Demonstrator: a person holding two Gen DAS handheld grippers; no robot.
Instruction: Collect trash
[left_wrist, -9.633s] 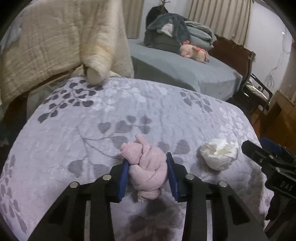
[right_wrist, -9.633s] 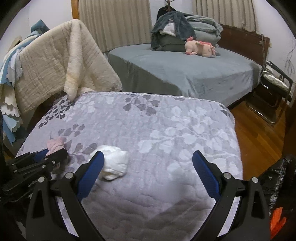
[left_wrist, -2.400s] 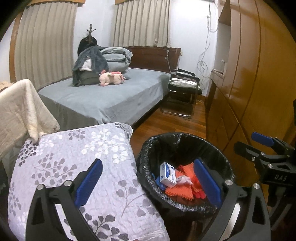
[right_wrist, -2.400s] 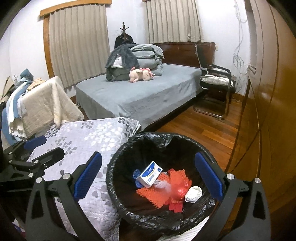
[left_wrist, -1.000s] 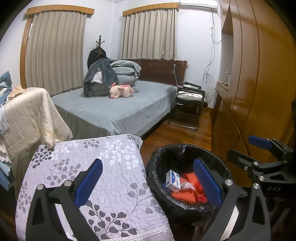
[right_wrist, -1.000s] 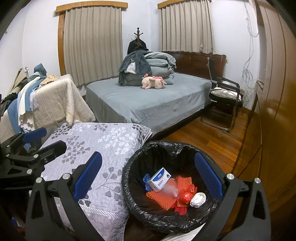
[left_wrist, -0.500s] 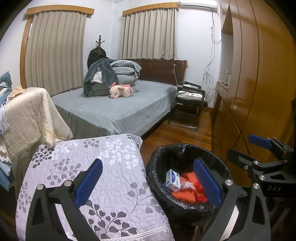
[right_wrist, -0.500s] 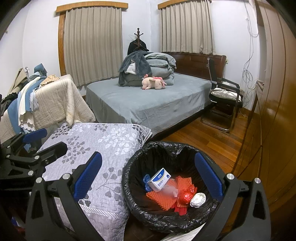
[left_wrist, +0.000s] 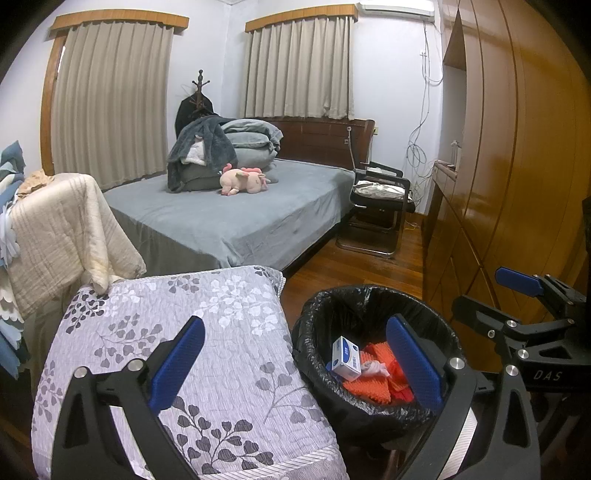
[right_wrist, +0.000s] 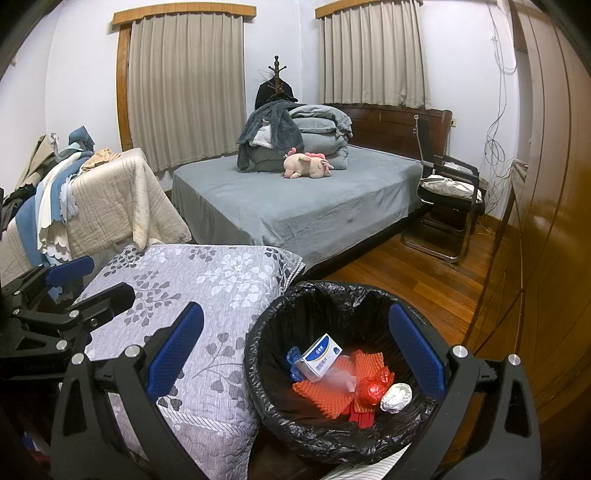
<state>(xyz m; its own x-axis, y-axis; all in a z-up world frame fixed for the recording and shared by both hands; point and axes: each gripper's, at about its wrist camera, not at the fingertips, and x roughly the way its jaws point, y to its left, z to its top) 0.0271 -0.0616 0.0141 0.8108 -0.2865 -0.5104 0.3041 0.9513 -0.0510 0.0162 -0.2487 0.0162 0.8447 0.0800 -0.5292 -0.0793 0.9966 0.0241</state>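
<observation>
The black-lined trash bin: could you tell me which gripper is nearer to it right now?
Right. The right gripper hangs open with the trash bin between its fingers; the left gripper, also open, sits further left, mostly over the floral quilt.

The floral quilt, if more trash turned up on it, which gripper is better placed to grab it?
Probably the left gripper: it is open over the floral quilt, while the open right gripper hangs over the trash bin.
</observation>
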